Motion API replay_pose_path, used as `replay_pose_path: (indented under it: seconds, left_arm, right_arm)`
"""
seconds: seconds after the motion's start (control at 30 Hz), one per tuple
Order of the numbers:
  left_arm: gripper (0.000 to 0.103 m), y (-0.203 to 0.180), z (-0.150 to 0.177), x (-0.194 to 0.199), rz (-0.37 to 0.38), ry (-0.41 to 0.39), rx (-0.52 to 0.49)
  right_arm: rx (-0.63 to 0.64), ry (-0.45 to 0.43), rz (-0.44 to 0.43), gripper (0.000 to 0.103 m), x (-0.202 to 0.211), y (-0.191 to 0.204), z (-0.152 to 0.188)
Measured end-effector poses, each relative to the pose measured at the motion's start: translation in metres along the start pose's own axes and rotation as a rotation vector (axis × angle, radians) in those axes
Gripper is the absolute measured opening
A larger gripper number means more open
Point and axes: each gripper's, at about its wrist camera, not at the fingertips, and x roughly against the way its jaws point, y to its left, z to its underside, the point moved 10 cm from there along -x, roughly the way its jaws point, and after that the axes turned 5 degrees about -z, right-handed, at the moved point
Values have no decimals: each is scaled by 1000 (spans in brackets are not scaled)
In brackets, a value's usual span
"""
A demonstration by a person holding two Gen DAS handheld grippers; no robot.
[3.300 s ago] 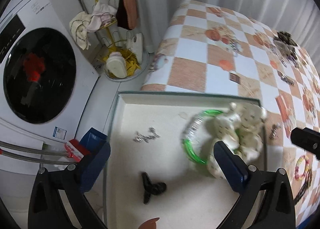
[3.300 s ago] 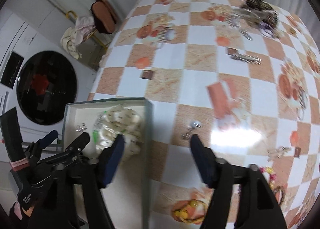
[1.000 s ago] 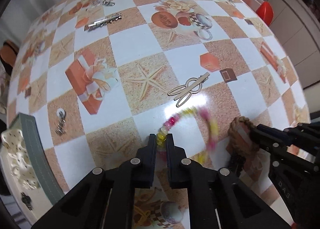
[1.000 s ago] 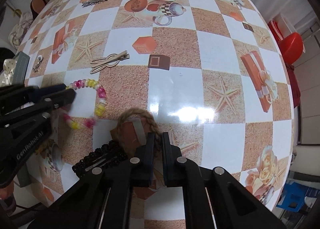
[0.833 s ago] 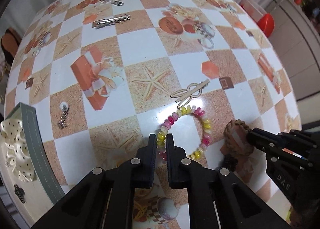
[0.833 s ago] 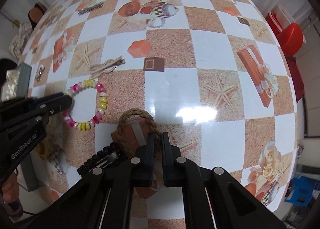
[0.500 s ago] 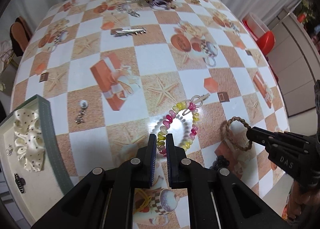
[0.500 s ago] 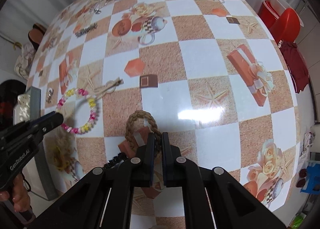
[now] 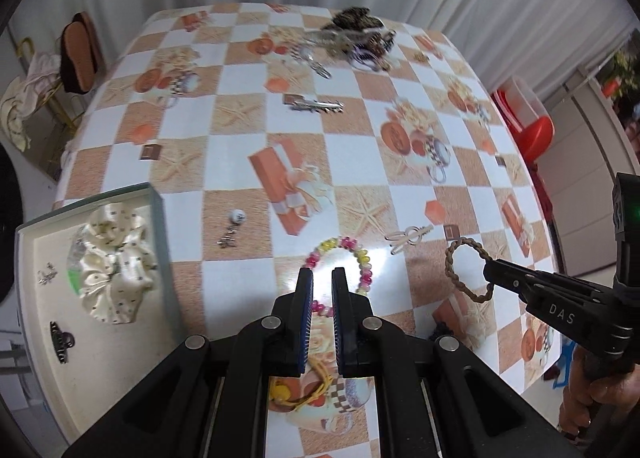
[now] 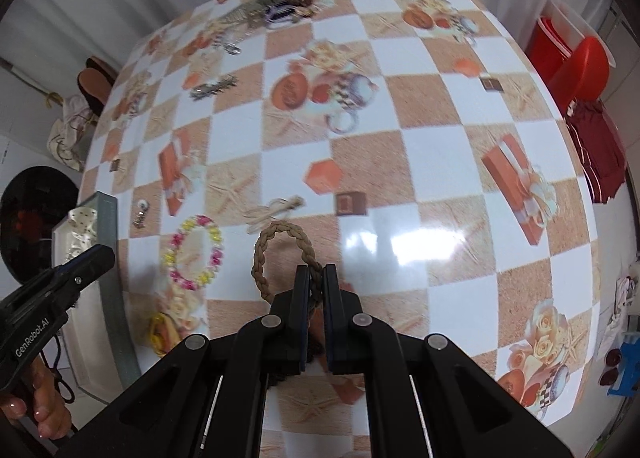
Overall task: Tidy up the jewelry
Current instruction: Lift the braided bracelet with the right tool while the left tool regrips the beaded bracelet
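My left gripper (image 9: 322, 276) is shut on a pink and yellow bead bracelet (image 9: 362, 258) and holds it above the checkered table; the bracelet also shows in the right wrist view (image 10: 196, 254). My right gripper (image 10: 316, 272) is shut on a brown braided band (image 10: 280, 242), lifted off the table; the band also shows in the left wrist view (image 9: 460, 270). The white jewelry tray (image 9: 156, 218) sits at the table's left edge and holds a cream scrunchie (image 9: 116, 262), a black clip (image 9: 60, 342) and small silver pieces (image 9: 46, 274).
A pearl earring (image 9: 232, 228), a beige hair clip (image 9: 408, 236), a silver clip (image 9: 316, 104) and a yellow band (image 9: 296, 390) lie on the table. A jewelry pile (image 9: 352, 38) sits at the far edge. A red stool (image 9: 528, 118) stands to the right.
Both grippers have risen higher above the table with the bracelet and the braided band in them. The tray has come further into the left wrist view.
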Motion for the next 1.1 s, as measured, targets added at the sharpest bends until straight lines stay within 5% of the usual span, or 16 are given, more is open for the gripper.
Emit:
replay_pose_path:
  seconds: [0.4,0.43,0.47,0.5,0.53,0.83,1.1]
  left_arm:
    - [15,15,18,-22,-90,61,-31]
    - [23,14,19,-25,-95,65,-38]
    - [66,13,19,-27,-100,68,-43]
    - [93,13,20,-29,-110,71,-50]
    - [103,14,18,-29,-136,54,-54]
    - [103,-2,11,-62,-171,77,-165]
    - [70,5,9,-93,-166,147,-142]
  right_arm:
    - [38,15,-2,7,-4,26,4]
    - [33,16,-2,7,-4,25,5]
    - [28,17,-1,7,-4,24,6]
    - [22,17,0,7,-4,22,7]
    - [13,17,0,7,-4,19,7]
    - [-41,19,1,7,-3,-3,12]
    - [-72,24,0,7,-3,-20,16]
